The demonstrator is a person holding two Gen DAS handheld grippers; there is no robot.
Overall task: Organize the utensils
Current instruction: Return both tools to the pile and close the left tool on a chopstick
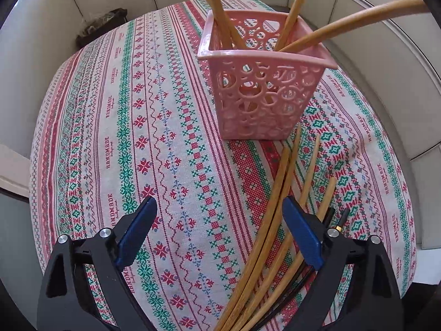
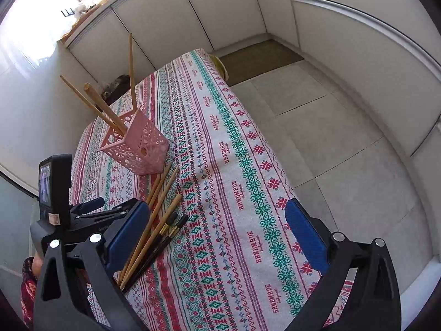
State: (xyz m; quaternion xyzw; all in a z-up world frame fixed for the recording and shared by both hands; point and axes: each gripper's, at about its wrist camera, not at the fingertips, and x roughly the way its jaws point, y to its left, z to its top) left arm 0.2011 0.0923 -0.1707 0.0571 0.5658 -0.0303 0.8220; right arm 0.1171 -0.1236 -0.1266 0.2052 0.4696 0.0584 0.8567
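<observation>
Left wrist view looks down on a table (image 1: 91,143) draped in a cloth woven with red, green and white bands and the word HANDMADE, with pale cabinet fronts (image 1: 380,63) curving round its far side. A pink basket (image 1: 264,93) with round cut-outs stands upright toward the far right of the cloth, and four wooden chopsticks (image 1: 220,13) lean out of it at different angles. On the cloth just near of the basket lies a loose bundle of wooden chopsticks (image 1: 278,207), fanned with tips toward the basket, and beside them a few dark chopsticks (image 1: 341,218) with gold bands. The left gripper (image 1: 220,231) hangs above the cloth with its blue pads spread wide and nothing between them but bare cloth and part of the bundle; the pads press on nothing.

From the right wrist view the right gripper (image 2: 217,234) is likewise spread wide and empty, over the cloth to the right of the bundle (image 2: 157,215), which runs under its left finger. The left gripper's black body and its camera (image 2: 55,182) show at the left, near the basket (image 2: 137,143). Grey floor tiles (image 2: 330,143) lie to the right.
</observation>
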